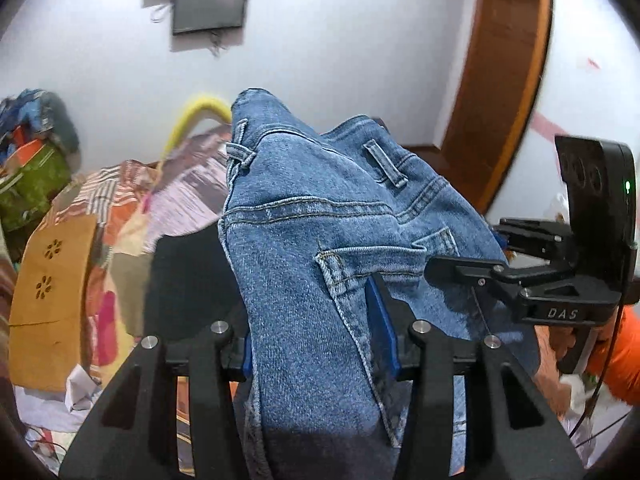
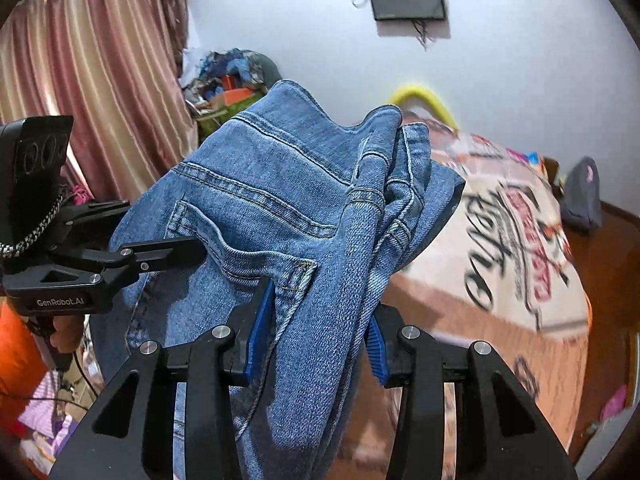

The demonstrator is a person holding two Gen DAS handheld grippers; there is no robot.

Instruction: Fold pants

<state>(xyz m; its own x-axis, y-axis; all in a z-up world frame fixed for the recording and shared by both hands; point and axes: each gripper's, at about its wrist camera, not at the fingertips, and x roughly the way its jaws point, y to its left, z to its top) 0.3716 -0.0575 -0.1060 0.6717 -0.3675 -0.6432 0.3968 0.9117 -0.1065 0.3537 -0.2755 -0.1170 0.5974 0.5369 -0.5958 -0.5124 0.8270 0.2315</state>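
A pair of blue denim pants (image 1: 320, 240) is held up in the air, waistband and back pockets uppermost. My left gripper (image 1: 316, 344) is shut on the denim near a back pocket. My right gripper (image 2: 316, 340) is shut on a bunched part of the same pants (image 2: 280, 208). Each gripper shows in the other's view: the right gripper (image 1: 460, 268) clamps the cloth from the right, the left gripper (image 2: 168, 256) from the left. The legs hang down out of sight.
A bed with a printed blanket (image 2: 500, 248) lies below to the right. A heap of striped and pink clothes (image 1: 168, 200) and a cardboard piece (image 1: 52, 304) lie at left. A curtain (image 2: 92, 92) and a wooden frame (image 1: 504, 80) stand by the white wall.
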